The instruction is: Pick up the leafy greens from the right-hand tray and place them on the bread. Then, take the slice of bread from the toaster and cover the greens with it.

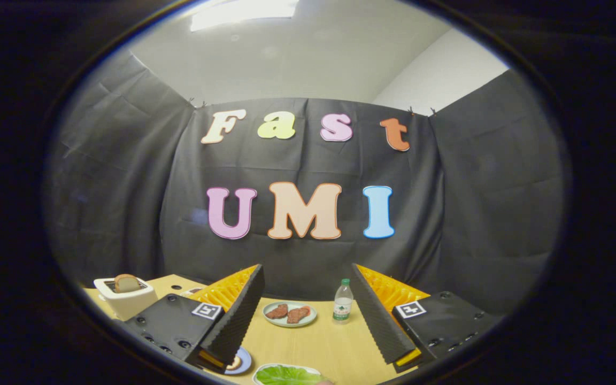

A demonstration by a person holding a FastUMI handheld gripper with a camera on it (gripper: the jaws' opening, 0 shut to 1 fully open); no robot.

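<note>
Green leafy greens (286, 375) lie on a near white tray, just below the wide-open, empty gripper (308, 310). A brown bread slice (126, 282) sits in the white toaster (125, 299), far left. I think nothing is done yet; both steps remain.

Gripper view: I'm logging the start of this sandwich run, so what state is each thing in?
gripper: open, fingers wide apart, holding nothing
toaster: bread slice standing in its slot
leafy greens: lying on their tray, untouched
plate: holding two meat pieces
water bottle: upright, capped
</note>
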